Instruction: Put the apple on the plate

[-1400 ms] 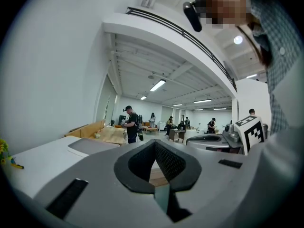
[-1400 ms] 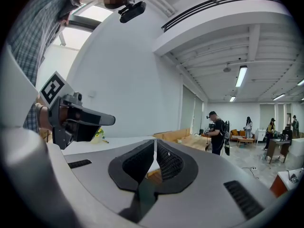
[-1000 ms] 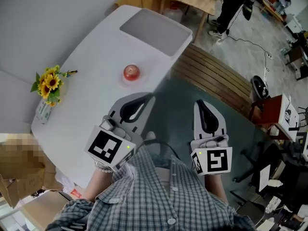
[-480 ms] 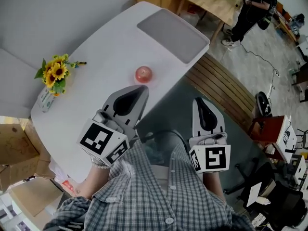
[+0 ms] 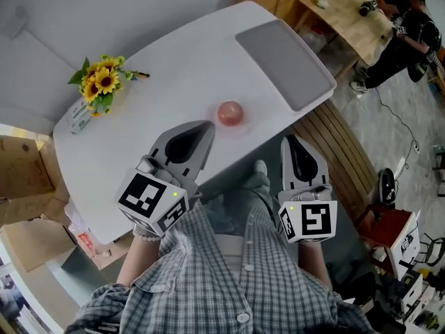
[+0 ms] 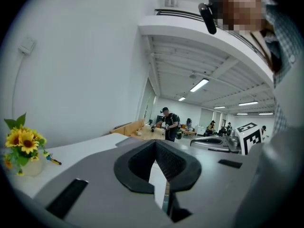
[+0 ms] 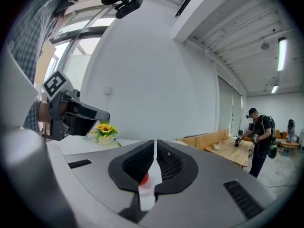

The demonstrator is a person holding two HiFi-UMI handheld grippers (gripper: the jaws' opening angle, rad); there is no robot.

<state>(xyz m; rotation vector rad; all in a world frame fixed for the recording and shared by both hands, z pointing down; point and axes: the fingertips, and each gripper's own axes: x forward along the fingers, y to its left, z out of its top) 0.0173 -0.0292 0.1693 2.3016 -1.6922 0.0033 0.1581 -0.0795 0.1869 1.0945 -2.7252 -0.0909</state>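
A red apple [image 5: 230, 112] rests on the white table [image 5: 160, 61], on a pale round disc that looks like a small plate [image 5: 241, 127]. My left gripper [image 5: 208, 126] is over the table's near edge, just left of the apple, its jaws shut and empty. My right gripper [image 5: 289, 139] hangs off the table's edge, to the right of the apple and nearer me, also shut and empty. In the right gripper view the apple [image 7: 143, 177] and plate [image 7: 148, 194] show below the closed jaws [image 7: 156, 144]. The left gripper view has no apple, only its closed jaws [image 6: 155, 144].
A vase of sunflowers [image 5: 97, 89] stands at the table's left end. A grey mat [image 5: 285, 61] lies at the far right end. A slatted wooden bench [image 5: 341, 152] runs beside the table. Cardboard boxes [image 5: 21, 179] sit at left. A person [image 5: 410, 33] stands at a wooden table beyond.
The head view has swung, so the table and apple sit further right in the frame. My left gripper has come a little closer to the apple. Both grippers stay shut.
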